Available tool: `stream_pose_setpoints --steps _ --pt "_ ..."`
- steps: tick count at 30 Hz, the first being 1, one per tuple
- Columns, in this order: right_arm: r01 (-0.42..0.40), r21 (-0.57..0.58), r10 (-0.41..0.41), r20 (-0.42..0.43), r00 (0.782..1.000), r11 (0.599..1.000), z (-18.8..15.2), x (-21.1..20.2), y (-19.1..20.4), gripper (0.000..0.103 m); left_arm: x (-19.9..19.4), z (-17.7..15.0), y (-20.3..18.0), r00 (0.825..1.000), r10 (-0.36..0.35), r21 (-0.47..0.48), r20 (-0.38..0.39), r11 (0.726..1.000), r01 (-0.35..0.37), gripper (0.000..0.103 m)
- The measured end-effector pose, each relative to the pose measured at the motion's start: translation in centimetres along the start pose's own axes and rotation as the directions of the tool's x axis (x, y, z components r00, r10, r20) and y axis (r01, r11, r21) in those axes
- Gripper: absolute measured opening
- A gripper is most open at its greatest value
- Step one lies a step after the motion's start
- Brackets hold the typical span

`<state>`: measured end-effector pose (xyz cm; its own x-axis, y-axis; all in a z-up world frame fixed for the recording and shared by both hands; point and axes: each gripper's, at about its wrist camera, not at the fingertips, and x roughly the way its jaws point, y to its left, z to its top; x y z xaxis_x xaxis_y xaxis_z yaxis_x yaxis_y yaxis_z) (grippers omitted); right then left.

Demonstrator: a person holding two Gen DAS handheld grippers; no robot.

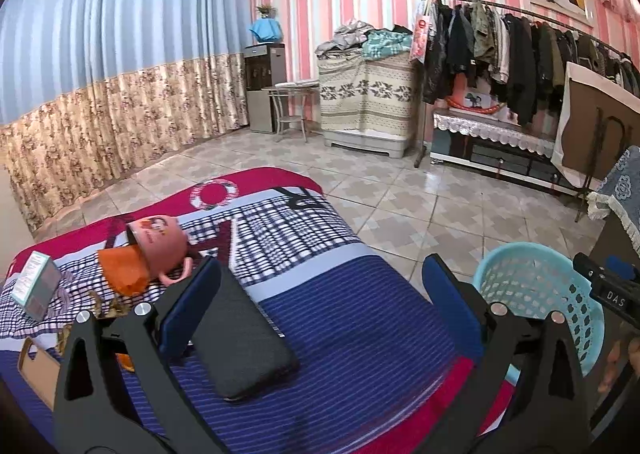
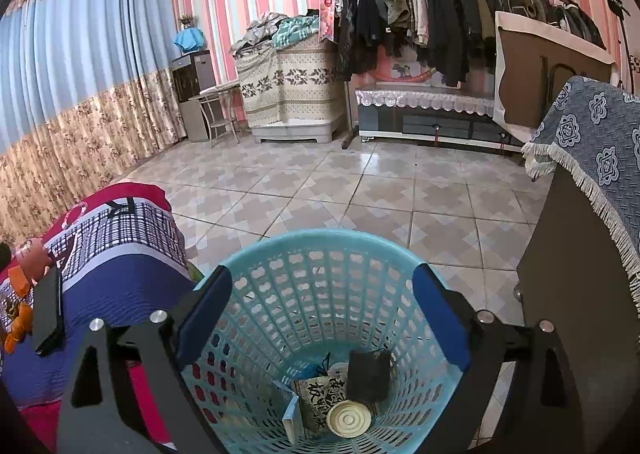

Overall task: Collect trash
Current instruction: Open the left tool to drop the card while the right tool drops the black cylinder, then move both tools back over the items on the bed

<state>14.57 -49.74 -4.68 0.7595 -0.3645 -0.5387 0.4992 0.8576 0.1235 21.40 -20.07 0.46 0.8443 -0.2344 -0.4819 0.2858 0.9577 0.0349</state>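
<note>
The left gripper (image 1: 320,302) is hovering over a bed (image 1: 360,314) covered with a blue, white and red patterned blanket, its jaws spread wide and released, with nothing gripped between them. A black rectangular case (image 1: 244,338) is lying flat on the blanket just beside the left blue pad, apart from the right one. Farther left on the bed, a pink mug (image 1: 160,242) is lying tipped on its side, touching a piece of orange wrapper (image 1: 124,270). A small grey and teal box (image 1: 36,286) is sitting near the left edge, and what may be brown scraps (image 1: 108,306) are lying beside it, though the view there is partly blocked.

The right gripper (image 2: 320,318) is hanging directly above a light blue plastic basket (image 2: 320,254) standing on the tiled floor (image 2: 360,190) just beside the bed's right side. Its jaws are also standing released and empty. The collected trash is sitting at the bottom of the basket: a round can lid (image 2: 348,420), a dark crumpled piece (image 2: 368,374), a printed paper packet (image 2: 320,398) and a small blue-white carton (image 2: 292,418), all touching one another. A cabinet with a fringed blue cloth (image 2: 592,142) is standing to the right of the basket.
</note>
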Motion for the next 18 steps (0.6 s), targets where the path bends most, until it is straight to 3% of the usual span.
stream_pose_setpoints --steps 1,18 --pt "0.001 -0.001 -0.001 0.003 1.000 1.000 0.0 -0.1 0.1 0.098 -0.2 0.0 0.2 1.000 0.004 -0.003 0.000 1.000 -0.004 0.097" --pt "-0.075 -0.132 0.078 0.020 0.997 0.988 -0.5 -2.3 6.5 0.098 -4.0 -2.6 9.7 0.986 0.165 -0.064 -0.023 0.984 -0.166 0.097"
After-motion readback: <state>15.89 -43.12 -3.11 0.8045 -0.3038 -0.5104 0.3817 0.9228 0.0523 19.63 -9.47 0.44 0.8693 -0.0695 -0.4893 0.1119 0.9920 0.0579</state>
